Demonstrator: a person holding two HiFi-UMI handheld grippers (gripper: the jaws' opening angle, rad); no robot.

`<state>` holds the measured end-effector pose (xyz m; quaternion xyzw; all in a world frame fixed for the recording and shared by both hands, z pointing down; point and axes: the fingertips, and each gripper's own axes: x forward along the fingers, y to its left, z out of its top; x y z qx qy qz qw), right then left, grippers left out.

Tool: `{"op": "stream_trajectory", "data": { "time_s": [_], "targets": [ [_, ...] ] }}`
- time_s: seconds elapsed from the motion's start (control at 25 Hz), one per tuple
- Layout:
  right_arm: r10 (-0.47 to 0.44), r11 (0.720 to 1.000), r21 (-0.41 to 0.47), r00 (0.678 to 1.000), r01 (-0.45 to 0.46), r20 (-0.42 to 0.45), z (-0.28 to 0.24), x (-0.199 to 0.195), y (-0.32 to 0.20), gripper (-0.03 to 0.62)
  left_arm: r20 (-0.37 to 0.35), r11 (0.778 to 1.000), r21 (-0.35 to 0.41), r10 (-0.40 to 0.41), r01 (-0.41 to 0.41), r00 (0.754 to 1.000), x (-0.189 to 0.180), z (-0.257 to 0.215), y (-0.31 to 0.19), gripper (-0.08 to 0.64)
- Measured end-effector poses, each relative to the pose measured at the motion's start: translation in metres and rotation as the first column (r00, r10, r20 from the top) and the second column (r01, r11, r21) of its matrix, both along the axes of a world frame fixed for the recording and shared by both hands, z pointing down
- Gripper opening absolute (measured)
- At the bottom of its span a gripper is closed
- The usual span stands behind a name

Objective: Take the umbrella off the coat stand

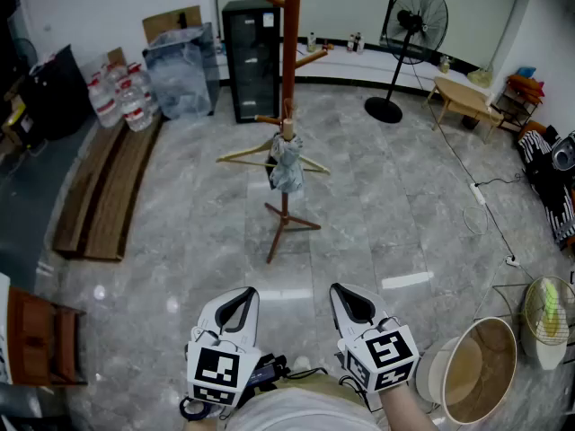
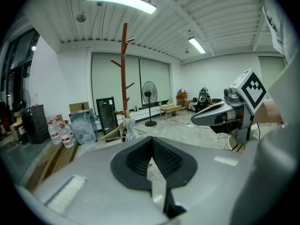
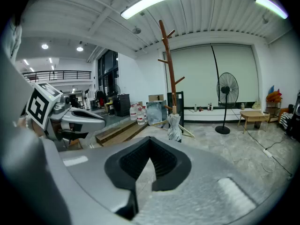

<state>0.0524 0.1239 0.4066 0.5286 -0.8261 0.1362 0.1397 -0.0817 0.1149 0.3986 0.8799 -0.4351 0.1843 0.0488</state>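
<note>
Grey marble floor (image 1: pixel 386 205), white walls (image 1: pixel 90 7), standing fan (image 1: pixel 416 23), low table (image 1: pixel 463 95)

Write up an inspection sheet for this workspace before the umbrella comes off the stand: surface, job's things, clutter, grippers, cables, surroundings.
Surface: grey tiled floor; no table is being used.
Job's things: the folded grey umbrella hangs low on the wooden coat stand, at the same spot as a wooden hanger.
Clutter: water bottles and wooden planks at the left; a round tub at the near right.
Grippers: the left gripper and the right gripper are both shut and empty, well short of the stand.
Cables: a cord with a power strip runs across the floor on the right.
Surroundings: a standing fan, a black cabinet and a small wooden table stand near the far wall.
</note>
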Motion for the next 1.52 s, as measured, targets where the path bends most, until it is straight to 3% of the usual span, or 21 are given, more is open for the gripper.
{"op": "stream_trajectory", "data": {
  "time_s": [0.52,0.72,0.96,1.0,1.04,1.16,1.52],
  "targets": [
    [0.0,1.0,0.003,1.0,0.0,0.001,0.001,0.001,0.002,0.0,0.004,1.0,0.006,0.008,-0.008,1.0,0.003,0.002,0.001,0.012],
    [-0.007,0.999,0.049,1.0,0.008,-0.014,-0.005,0.001,0.003,0.0,0.004,1.0,0.013,0.009,-0.009,1.0,0.005,0.002,0.003,0.012],
    [-0.002,0.996,0.088,1.0,0.001,0.008,-0.013,0.001,0.004,0.002,-0.063,0.996,0.082,0.02,-0.015,0.998,0.011,-0.016,0.005,0.008],
    [-0.007,0.996,0.09,1.0,0.006,0.014,-0.013,0.0,0.005,0.033,-0.078,0.996,0.087,0.025,-0.018,0.997,0.012,-0.019,0.005,0.008],
    [-0.013,0.996,0.09,1.0,0.011,0.021,-0.014,-0.001,0.005,0.089,-0.089,0.996,0.088,0.03,-0.023,0.996,0.013,-0.021,0.005,0.057],
    [-0.022,0.996,0.091,0.999,0.019,0.031,-0.013,-0.001,0.005,0.107,-0.091,0.995,0.09,0.041,-0.032,0.995,0.017,-0.02,0.007,0.107],
    [-0.029,0.996,0.09,0.998,0.025,0.047,-0.014,0.015,0.009,0.112,-0.083,0.994,0.107,0.022,-0.013,0.996,0.029,-0.027,0.012,0.117]
  ]
}}
